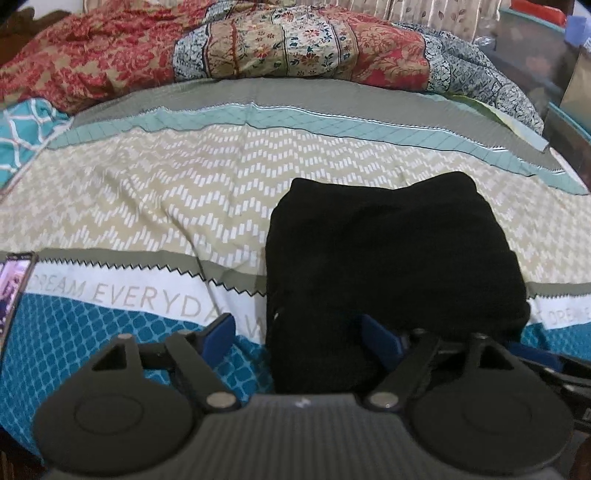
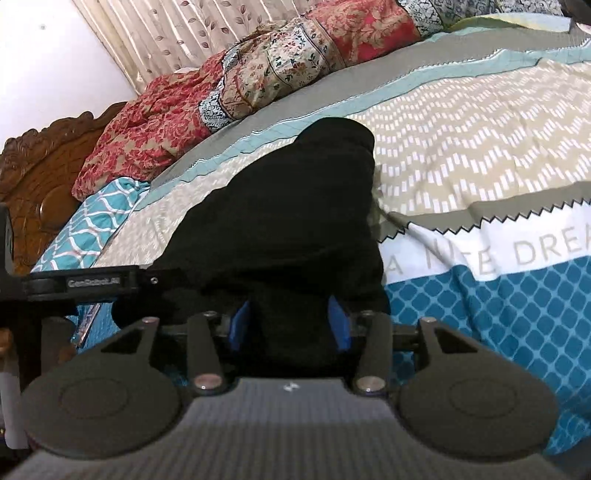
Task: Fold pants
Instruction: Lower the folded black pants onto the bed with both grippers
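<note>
I see a bed covered with a patterned bedspread [image 1: 155, 206], with beige zigzag bands, a white strip of lettering and a blue lattice section near me, and a rumpled red floral quilt [image 1: 110, 55] heaped along the far side under a leaf-print curtain [image 2: 177, 33]. From the right wrist camera a carved wooden headboard [image 2: 44, 177] shows at the left, with a teal patterned pillow [image 2: 92, 221] just beside it. A phone [image 1: 13, 291] with its screen lit lies at the left edge of the left wrist view. The black pants [image 1: 391, 266] sit folded into a compact bundle on the bedspread, near the edge closest to me. My left gripper [image 1: 299, 332] has its blue fingers [image 1: 218, 332] spread wide apart; the near left corner of the pants lies between them, and the right finger sits against the cloth while the left one stands clear over the bedspread. My right gripper [image 2: 290, 325] is on the near end of the bundle, its blue fingers [image 2: 242, 321] pressed against either side of a thick wad of the black cloth, so it looks clamped on the pants [image 2: 288, 221]. The left gripper's arm crosses the left of the right wrist view, just beside the bundle.
</note>
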Motion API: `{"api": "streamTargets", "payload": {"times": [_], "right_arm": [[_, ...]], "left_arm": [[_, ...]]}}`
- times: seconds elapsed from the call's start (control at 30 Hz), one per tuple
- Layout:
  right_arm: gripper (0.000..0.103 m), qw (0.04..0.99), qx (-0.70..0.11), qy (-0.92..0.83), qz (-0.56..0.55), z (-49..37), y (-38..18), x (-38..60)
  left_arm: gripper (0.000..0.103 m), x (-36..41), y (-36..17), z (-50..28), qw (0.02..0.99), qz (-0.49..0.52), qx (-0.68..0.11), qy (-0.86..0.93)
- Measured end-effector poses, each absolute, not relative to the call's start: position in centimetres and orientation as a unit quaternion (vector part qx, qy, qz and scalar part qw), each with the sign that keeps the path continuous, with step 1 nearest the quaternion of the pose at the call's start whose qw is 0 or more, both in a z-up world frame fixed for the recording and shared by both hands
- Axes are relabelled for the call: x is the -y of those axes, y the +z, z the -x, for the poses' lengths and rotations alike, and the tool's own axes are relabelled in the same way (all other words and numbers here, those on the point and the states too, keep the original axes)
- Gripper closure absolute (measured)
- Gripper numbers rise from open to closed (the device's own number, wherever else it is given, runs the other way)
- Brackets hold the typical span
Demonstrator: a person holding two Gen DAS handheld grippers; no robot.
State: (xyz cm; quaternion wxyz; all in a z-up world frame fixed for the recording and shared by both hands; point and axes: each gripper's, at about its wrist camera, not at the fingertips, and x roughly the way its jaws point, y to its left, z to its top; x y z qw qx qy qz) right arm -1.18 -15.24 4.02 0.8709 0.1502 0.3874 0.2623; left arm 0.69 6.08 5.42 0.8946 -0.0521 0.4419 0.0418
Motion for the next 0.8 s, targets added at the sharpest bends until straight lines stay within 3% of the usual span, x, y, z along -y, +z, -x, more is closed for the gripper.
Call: {"api": "streamTargets", "payload": {"times": [0.13,0.3,0.63,0.8], "right_arm": [[0.048,0.879,-0.371,0.258,-0.152,2.4,4.6,15.2],[0.027,0.887,-0.356,0.244,-0.164,3.3,5.1,16.9],[0.014,0.870,-0.391,0.242,-0.176,2.9,4.6,17.5],[0.000,0.861,-0.418,0.244,-0.156,2.6,3.8,16.0]], "left_arm": [[0.022,-5.9,5.6,-0.5,0.896,0.044,-0.440,0.049],[0.018,-5.7,5.7,-0.2,0.897,0.035,-0.437,0.058],[0.006,-5.5,5.6,0.3,0.896,0.024,-0.436,0.078],[0.000,-5.5,5.3,0.3,0.896,0.018,-0.434,0.090]]}}
